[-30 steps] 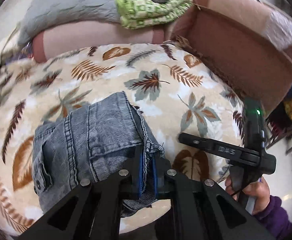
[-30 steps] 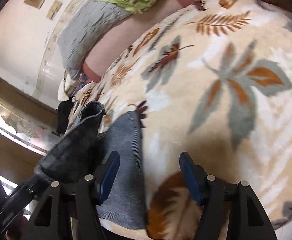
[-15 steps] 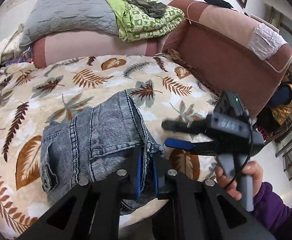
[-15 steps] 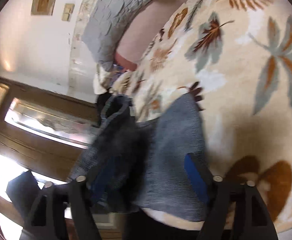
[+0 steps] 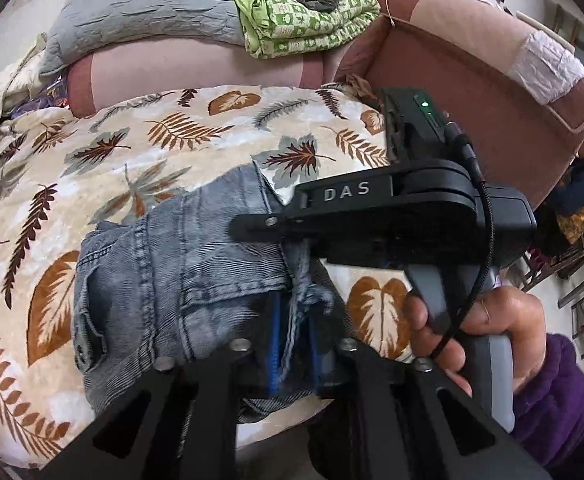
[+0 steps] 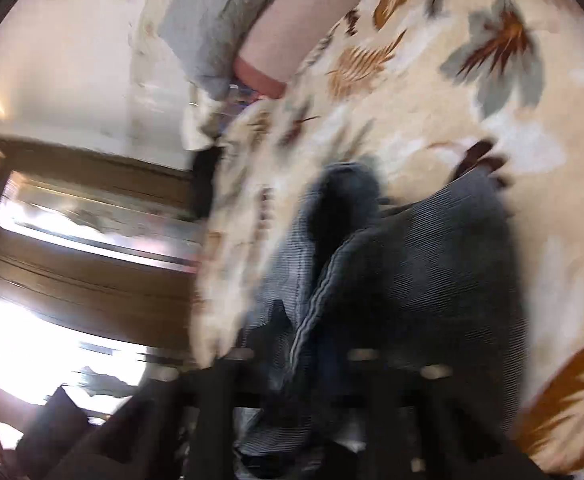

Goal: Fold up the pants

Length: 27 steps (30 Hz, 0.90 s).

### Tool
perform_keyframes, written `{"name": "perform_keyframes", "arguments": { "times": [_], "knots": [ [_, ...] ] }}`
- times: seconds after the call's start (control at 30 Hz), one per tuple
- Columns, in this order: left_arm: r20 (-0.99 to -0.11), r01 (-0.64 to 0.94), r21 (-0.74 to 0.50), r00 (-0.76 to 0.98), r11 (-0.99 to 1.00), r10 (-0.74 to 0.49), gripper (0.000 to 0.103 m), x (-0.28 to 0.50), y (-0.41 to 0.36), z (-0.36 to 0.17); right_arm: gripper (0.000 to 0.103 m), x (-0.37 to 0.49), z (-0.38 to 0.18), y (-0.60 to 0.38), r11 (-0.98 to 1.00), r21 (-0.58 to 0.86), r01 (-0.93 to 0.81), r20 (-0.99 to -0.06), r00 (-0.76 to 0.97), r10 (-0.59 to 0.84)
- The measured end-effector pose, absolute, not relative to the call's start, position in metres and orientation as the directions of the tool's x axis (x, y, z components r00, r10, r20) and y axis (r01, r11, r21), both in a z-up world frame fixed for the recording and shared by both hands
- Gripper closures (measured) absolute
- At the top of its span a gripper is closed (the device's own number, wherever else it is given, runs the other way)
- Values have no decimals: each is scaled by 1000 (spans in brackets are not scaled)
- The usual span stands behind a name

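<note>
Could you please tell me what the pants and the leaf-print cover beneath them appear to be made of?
The pants look like washed grey-blue denim: faded patches, doubled stitched seams, a frayed hem beside the left gripper, and a fine ribbed weave in the right wrist view. The cover looks like soft plush fleece, matte and slightly fuzzy, with printed leaves, though the fibre itself cannot be told.
</note>
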State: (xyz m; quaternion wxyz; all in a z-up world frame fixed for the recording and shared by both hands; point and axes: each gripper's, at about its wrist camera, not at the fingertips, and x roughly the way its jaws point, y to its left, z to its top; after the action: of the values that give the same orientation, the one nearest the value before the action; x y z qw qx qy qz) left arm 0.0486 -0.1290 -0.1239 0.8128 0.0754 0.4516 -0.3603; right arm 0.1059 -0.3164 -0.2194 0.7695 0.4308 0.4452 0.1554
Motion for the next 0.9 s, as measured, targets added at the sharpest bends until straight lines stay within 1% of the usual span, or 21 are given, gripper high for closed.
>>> {"name": "perform_keyframes", "arguments": {
  "times": [0.03,0.07,0.13,0.2,0.23,0.33,0.37,0.43,0.47,0.53,0.63,0.7,0.8,0.9],
  "knots": [
    [-795,651,-187,339,735,-503,60,49,-128,-124,93,104,-217,-323,623,767,156,-583,575,574],
    [-796,650,-182,343,738,-499,40,49,-125,-124,94,103,-216,-327,650,743,161,-600,590,540],
    [-791,629,-150,387,763,-474,20,47,-116,-124,94,102,-220,-339,667,722,183,-615,611,499],
    [-794,612,-90,433,786,-427,20,44,-110,-126,94,101,-224,-347,678,707,201,-627,622,469],
    [-804,611,-79,429,788,-413,20,45,-107,-129,94,100,-227,-351,688,697,202,-627,636,449],
    [-809,592,-85,428,802,-402,20,50,-91,-133,94,102,-231,-364,788,557,263,-700,659,275],
    [-813,573,-65,444,817,-376,20,54,-85,-135,94,103,-239,-370,788,548,279,-718,640,273],
    [-818,534,-38,469,845,-334,20,63,-75,-138,94,99,-253,-382,717,616,324,-712,620,331],
    [-817,512,-41,478,858,-324,20,68,-68,-140,92,93,-251,-386,696,643,318,-689,638,345],
    [-816,475,-67,480,877,-323,20,79,-56,-144,91,86,-236,-387,698,663,271,-646,677,351],
    [-822,432,-73,484,899,-300,20,88,-44,-151,91,87,-206,-367,713,684,152,-592,687,421],
    [-832,441,-70,470,895,-296,20,88,-45,-159,91,91,-190,-342,749,657,90,-602,661,449],
    [-858,496,-52,422,867,-293,20,77,-59,-176,91,96,-181,-306,781,625,10,-626,605,492],
    [-878,535,-78,362,841,-312,21,64,-68,-196,88,95,-193,-273,844,536,-21,-716,518,468]
  ]
}}
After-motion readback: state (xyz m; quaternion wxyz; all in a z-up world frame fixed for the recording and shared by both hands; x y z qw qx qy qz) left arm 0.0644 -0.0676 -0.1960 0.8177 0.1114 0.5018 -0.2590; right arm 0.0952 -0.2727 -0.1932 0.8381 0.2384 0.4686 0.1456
